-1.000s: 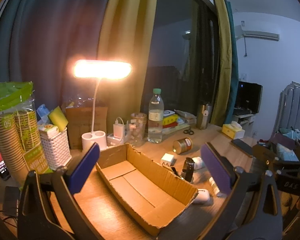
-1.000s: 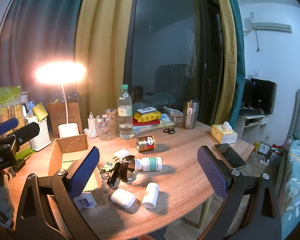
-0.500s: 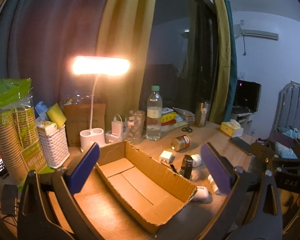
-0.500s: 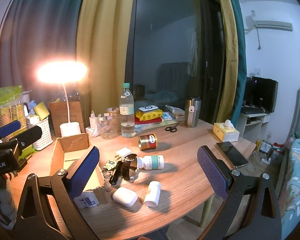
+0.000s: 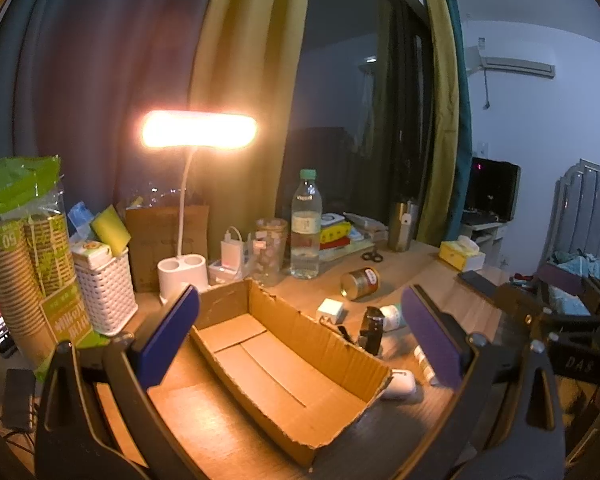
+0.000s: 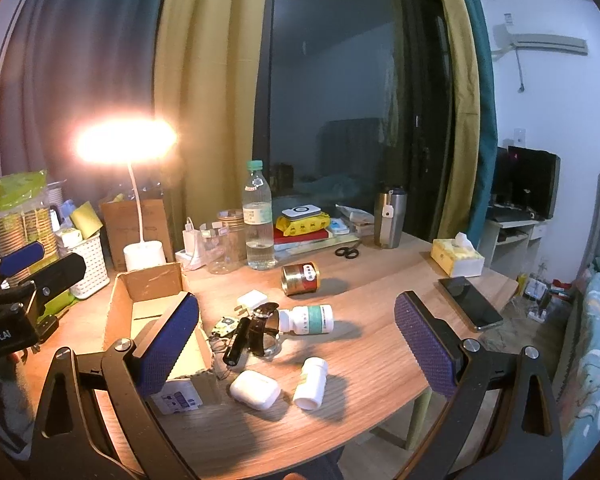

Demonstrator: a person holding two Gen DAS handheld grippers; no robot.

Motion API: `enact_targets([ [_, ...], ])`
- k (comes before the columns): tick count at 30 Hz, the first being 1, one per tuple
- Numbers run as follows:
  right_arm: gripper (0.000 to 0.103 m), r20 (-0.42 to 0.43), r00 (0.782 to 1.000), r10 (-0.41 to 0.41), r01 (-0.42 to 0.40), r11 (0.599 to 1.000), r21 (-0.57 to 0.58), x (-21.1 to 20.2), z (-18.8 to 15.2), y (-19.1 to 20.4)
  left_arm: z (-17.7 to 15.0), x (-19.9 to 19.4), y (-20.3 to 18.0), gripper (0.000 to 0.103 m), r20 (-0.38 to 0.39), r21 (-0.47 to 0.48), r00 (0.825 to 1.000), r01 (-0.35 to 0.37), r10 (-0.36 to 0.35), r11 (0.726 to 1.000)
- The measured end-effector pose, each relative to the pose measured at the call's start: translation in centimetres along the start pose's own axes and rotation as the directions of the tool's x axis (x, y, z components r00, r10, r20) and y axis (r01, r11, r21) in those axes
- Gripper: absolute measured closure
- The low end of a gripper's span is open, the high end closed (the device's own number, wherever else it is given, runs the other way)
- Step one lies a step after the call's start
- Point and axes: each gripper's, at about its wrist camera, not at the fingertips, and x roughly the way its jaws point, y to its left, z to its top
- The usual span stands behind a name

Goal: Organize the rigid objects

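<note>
From the left wrist view, the left gripper (image 5: 300, 336) has its jaws wide open and holds nothing. It hangs over a cardboard box (image 5: 284, 364) on the tabletop (image 5: 428, 276), and the box has nothing in it. Just past the box lie small things: a white plug (image 5: 330, 309), a gold tin (image 5: 360, 282) on its side and a white earbud case (image 5: 399, 385). From the right wrist view, the right gripper (image 6: 296, 344) also has its jaws wide open and holds nothing. Below it, beside the box (image 6: 148, 300), lie the earbud case (image 6: 255, 389), a small white bottle (image 6: 310, 383), a bigger white bottle (image 6: 307, 319), a black watch (image 6: 265, 328), the plug (image 6: 250, 301) and the tin (image 6: 300, 278). I think the tidy-up has hardly started. All the little things still need to go in the box.
</note>
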Motion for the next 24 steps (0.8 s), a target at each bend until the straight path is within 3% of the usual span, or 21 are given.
enact_targets([
  [24, 0.003, 0.003, 1.0, -0.009, 0.009, 1.0, -0.002, 0.11, 0.0, -0.12, -0.05, 0.11, 0.21, 0.002, 0.007, -0.016, 1.0, -0.026, 0.026, 1.0],
])
